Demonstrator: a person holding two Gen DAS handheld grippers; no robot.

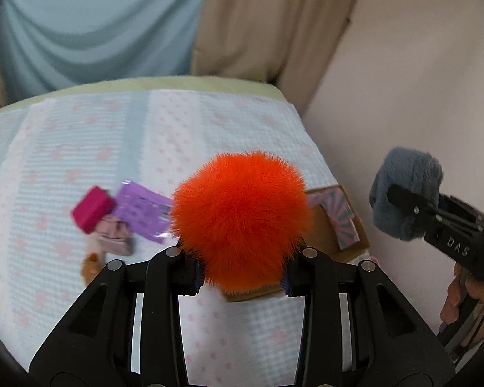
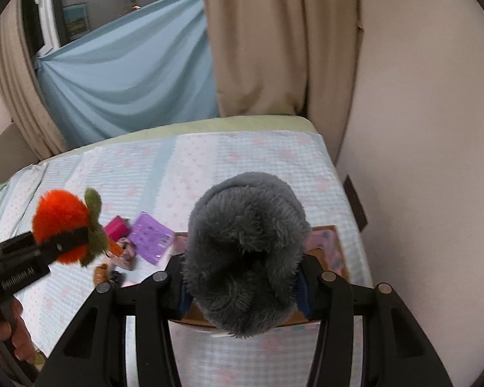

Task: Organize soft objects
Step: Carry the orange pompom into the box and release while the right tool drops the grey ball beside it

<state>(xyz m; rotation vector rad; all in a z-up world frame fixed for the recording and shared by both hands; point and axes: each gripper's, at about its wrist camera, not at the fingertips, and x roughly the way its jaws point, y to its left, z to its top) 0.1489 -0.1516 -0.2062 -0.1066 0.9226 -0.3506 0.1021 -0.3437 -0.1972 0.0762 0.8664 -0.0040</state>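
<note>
Both grippers are loaded and raised above the bed (image 1: 80, 148). The left gripper (image 1: 242, 258) has its jaws pressed into the sides of an orange fluffy ball (image 1: 242, 216), which from the right wrist view shows green felt leaves on its far side. The right gripper (image 2: 242, 287) is clamped on a grey plush toy (image 2: 245, 251) that bulges up between the jaws. A shallow brown cardboard box (image 1: 358, 235) with a pink and blue patterned lining sits at the right edge of the bed, near the wall. It lies directly below and just ahead of the right gripper, while from the left gripper it shows behind and to the right of the orange ball. The right hand looks the nearer to it, so the grey toy would likely drop in first, with the box's long axis running away from the cameras. A pink block (image 1: 92, 208), a purple packet (image 1: 142, 213) and some small blurred items lie near the middle of the bed, to the left of the box.
</note>
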